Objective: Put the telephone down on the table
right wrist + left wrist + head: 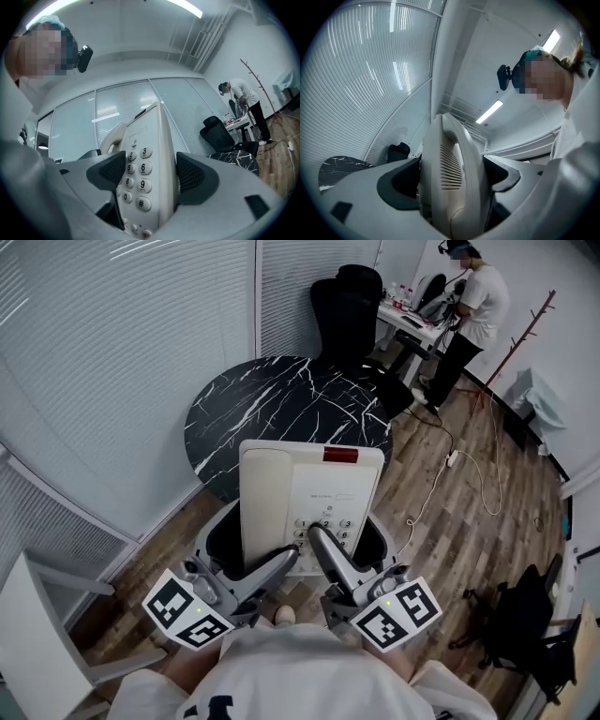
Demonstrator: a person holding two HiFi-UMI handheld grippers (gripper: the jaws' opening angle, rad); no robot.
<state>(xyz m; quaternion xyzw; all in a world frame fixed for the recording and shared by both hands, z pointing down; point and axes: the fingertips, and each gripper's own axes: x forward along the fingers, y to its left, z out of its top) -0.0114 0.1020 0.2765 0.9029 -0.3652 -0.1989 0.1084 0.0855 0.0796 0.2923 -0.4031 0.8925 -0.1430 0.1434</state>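
Telephone, cream, handset in its cradle, held in the air in front of the person. Its long axis runs away from the body toward the black marbled surface. Left tool is clamped on the handset side of the near end; right tool is clamped on the keypad side. The surface lies ahead of and below both tools, about equally near each. Setting down likely calls for a forward, lowering carry.
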